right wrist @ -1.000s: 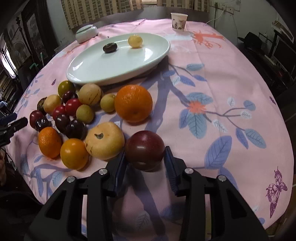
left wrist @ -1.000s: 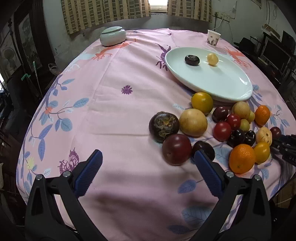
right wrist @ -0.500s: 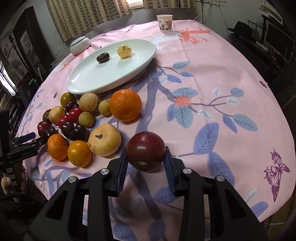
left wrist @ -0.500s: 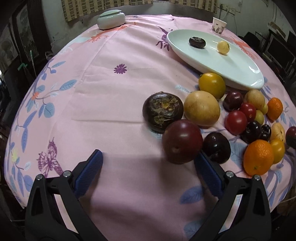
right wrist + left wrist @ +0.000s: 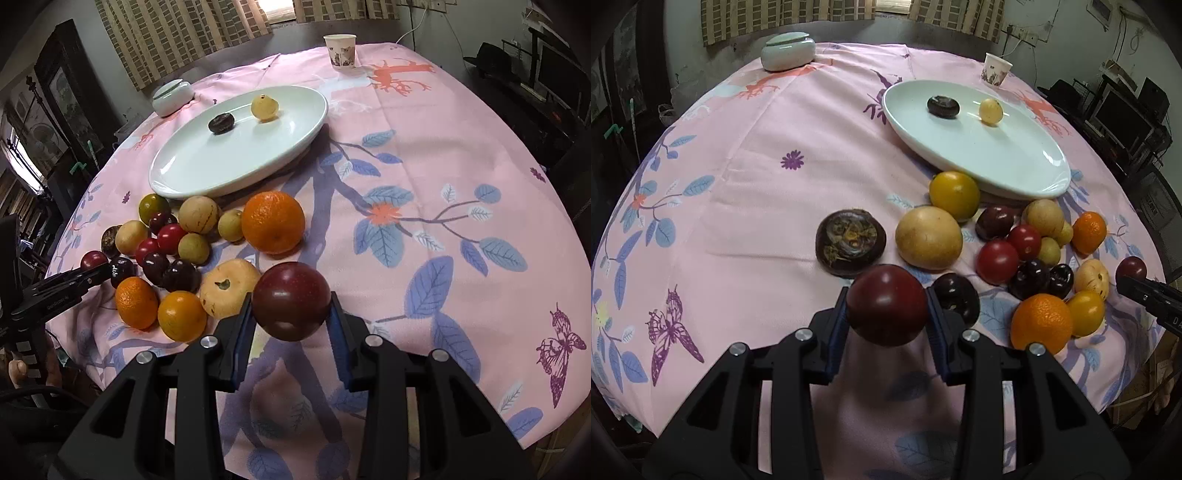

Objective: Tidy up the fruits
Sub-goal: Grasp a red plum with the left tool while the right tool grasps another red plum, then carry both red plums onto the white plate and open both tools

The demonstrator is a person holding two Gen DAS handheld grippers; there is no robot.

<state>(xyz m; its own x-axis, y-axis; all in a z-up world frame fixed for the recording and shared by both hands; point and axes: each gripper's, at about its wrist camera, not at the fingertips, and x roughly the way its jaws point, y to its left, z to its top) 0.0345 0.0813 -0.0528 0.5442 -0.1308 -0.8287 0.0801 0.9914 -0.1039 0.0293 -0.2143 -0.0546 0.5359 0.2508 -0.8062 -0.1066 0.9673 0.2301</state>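
My left gripper (image 5: 886, 295) has its jaws closing, and its blue pads press a dark red plum (image 5: 886, 312) just above the pink cloth. Right behind it lies a dark brown flat fruit (image 5: 850, 242). My right gripper (image 5: 291, 300) is shut on a second dark red plum (image 5: 291, 301), held beside a pale yellow fruit (image 5: 229, 288). Between both grippers lies a heap of fruit, with oranges (image 5: 273, 221), red tomatoes (image 5: 997, 256) and dark plums (image 5: 181, 275). The white oval plate (image 5: 997, 162) behind the heap holds a dark fruit (image 5: 943, 106) and a small yellow fruit (image 5: 990, 110).
A lidded pale ceramic jar (image 5: 788, 50) and a paper cup (image 5: 996, 69) stand at the far side of the round table. The pink flowered cloth (image 5: 443, 155) lies bare to the right of the plate. Dark furniture rings the table.
The left jaws went from wide open to closed on the dark red plum after sliding up around it. The right gripper kept its plum and barely shifted.
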